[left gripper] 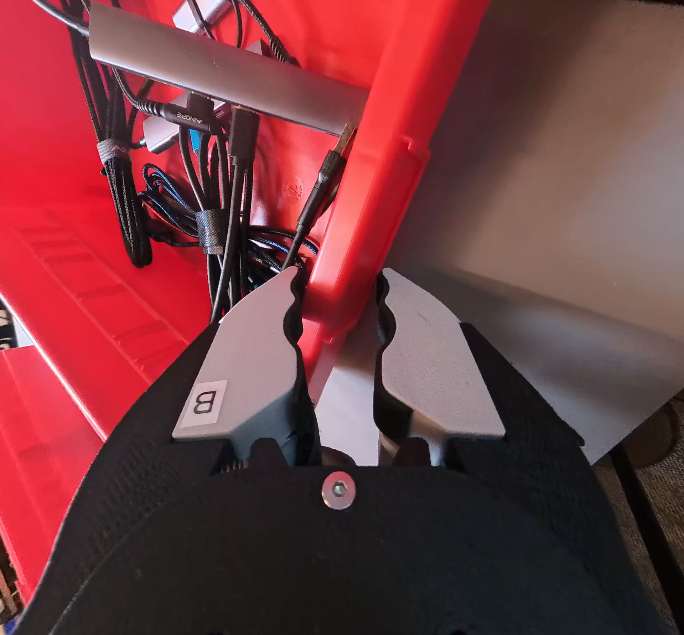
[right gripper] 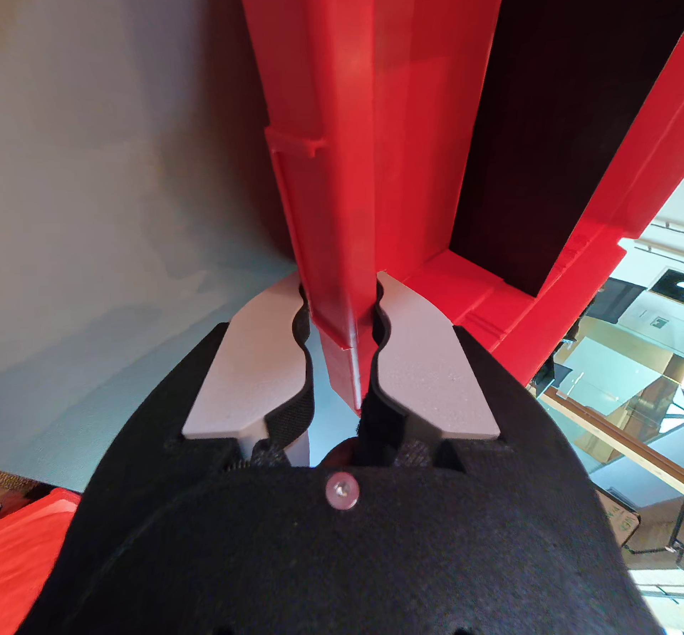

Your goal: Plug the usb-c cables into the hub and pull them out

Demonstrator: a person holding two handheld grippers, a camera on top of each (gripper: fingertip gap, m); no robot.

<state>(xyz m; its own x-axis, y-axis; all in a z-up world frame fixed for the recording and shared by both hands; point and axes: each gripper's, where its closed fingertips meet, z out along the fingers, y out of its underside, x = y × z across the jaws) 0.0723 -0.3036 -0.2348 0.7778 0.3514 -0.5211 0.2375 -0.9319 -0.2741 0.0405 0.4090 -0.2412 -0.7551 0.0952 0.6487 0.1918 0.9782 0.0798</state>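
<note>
Both grippers pinch the red bin's rim: left gripper (left gripper: 338,276), right gripper (right gripper: 338,280), likely steadying red bin (left gripper: 370,173) before touching the hub (left gripper: 222,73) and cables (left gripper: 229,187)

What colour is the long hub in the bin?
Silver-grey hub; left wrist view shows it best.
</note>
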